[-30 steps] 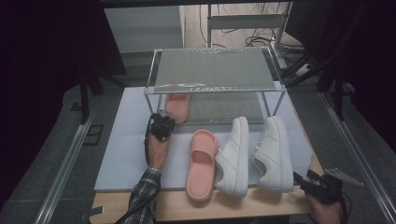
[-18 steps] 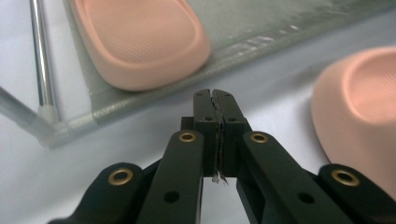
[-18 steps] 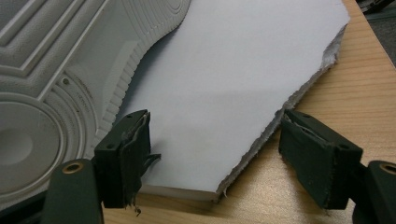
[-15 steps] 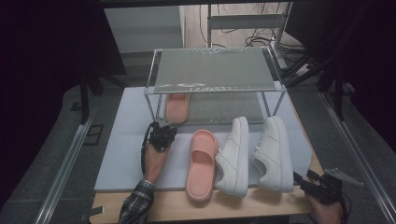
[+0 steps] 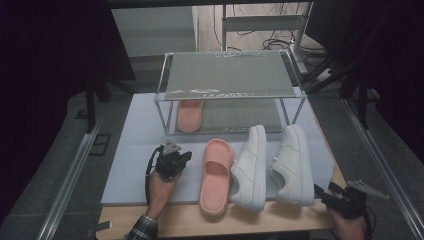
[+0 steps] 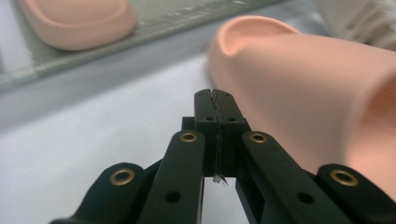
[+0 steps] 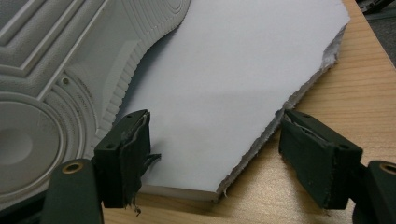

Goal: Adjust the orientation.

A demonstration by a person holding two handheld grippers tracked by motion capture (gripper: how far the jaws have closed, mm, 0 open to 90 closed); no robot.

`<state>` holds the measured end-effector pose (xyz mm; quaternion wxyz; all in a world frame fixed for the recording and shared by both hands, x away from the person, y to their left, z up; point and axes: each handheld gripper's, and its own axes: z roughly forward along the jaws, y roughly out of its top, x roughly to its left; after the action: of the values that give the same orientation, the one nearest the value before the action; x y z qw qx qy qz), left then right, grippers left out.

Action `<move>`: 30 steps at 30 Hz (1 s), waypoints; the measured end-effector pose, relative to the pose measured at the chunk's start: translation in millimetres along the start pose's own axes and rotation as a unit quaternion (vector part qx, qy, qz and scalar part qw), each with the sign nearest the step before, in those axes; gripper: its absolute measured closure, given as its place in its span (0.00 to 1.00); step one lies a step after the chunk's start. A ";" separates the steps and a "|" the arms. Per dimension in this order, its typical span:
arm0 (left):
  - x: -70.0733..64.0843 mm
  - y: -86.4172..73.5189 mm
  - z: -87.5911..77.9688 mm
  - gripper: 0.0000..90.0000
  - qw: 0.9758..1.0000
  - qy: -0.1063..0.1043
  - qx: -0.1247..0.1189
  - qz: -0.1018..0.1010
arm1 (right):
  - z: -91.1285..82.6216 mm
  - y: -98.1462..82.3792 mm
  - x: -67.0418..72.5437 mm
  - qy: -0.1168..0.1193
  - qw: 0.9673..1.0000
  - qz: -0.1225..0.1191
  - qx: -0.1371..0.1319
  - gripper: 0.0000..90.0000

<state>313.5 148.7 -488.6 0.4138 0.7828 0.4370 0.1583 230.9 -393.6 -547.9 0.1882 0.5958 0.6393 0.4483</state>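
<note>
One pink slipper [image 5: 216,175] lies on the white mat [image 5: 135,150], and a second pink slipper [image 5: 188,115] sits on the lower shelf of the glass-topped rack [image 5: 227,75]. Two white sneakers [image 5: 248,167] [image 5: 292,157] lie on their sides to the right. My left gripper [image 5: 181,156] is shut on nothing, just left of the near slipper [image 6: 303,84], which shows to the right of the jaw tips [image 6: 215,100]. My right gripper [image 5: 322,191] stands open at the mat's front right corner, its jaws [image 7: 219,154] straddling the mat edge beside a sneaker sole [image 7: 56,70].
The mat [image 7: 233,70] lies on a wooden table [image 7: 327,107] whose front edge is near both hands. The rack's metal legs [image 5: 162,117] stand at the back of the mat. Metal rails [image 5: 70,175] run along both sides of the table.
My left hand has drawn back from the rack toward the table's near edge, jaws still shut. The right gripper, slippers and sneakers have not moved.
</note>
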 end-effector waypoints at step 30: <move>-54.1 -17.1 0.4 0.99 0.998 -0.064 -0.022 0.018 | 0.1 0.0 0.4 0.000 1.000 0.002 -0.001 0.28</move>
<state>273.5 109.2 -496.1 0.4555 0.7897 0.3915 0.1250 230.8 -393.2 -547.8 0.1880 0.5969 0.6377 0.4491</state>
